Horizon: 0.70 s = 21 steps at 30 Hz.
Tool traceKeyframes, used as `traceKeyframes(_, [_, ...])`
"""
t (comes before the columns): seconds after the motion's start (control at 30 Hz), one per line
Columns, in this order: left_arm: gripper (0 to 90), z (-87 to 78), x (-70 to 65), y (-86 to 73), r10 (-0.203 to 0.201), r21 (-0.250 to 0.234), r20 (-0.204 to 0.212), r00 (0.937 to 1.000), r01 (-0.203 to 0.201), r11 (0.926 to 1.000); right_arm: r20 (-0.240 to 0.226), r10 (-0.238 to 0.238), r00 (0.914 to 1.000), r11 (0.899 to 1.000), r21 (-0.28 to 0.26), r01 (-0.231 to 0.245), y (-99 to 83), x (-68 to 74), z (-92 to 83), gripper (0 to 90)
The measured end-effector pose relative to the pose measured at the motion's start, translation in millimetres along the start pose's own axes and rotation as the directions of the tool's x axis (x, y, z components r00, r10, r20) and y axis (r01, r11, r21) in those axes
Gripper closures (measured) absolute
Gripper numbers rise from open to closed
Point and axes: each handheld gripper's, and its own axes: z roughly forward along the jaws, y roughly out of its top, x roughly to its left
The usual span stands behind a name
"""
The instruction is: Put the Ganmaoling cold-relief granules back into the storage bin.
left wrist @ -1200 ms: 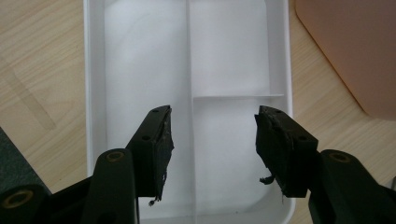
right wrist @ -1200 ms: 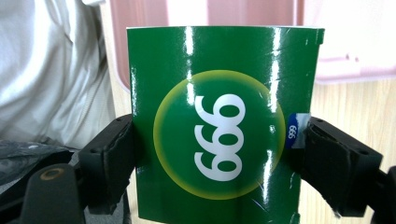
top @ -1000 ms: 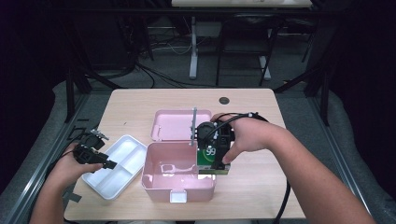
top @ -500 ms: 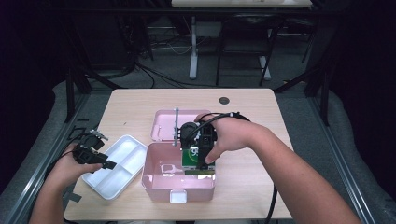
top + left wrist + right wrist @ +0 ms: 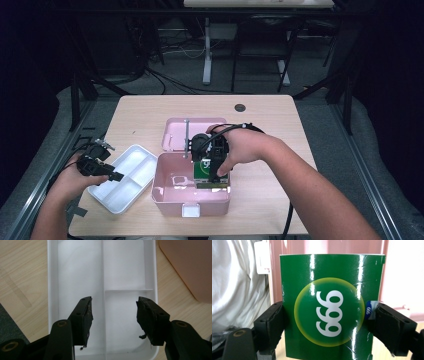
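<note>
Pink storage box [image 5: 172,200] sits open mid-table, lid flat behind it, probably so stuff can drop straight in. White divided tray [image 5: 125,177] is parked just left, out of the way. Green "999" carton [image 5: 332,305] hangs over the box, clamped sideways in the right gripper [image 5: 212,167]. Left gripper [image 5: 113,315] hovers over the tray, jaws apart, holding nothing.

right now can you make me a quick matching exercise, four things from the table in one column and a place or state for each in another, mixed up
Things:
1. green box
2. white tray
3. pink case
4. left tool

Places or states:
A. lid swung open, near the table's front edge
B. jaws open over the divided compartments
C. clamped between the right tool's jaws
D. empty, left of the case

Pairs: 1-C, 2-D, 3-A, 4-B
</note>
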Motion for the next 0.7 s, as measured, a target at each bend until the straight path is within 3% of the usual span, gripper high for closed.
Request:
traceKeyframes(0.57, [46.5, 1.8, -0.1, 0.3, 0.007, 0.008, -0.001, 1.0, -0.007, 0.9999, -0.037, 0.007, 0.9993, 1.0, 0.025, -0.006, -7.8, -4.7, 49.1, 16.6])
traceKeyframes(0.7, [46.6, 2.2, -0.1, 0.4, 0.01, 0.01, 0.0, 0.9999, -0.01, 0.9999, -0.033, -0.002, 0.9994, 0.999, 0.035, 0.003, -5.5, -5.6, 52.5, 16.6])
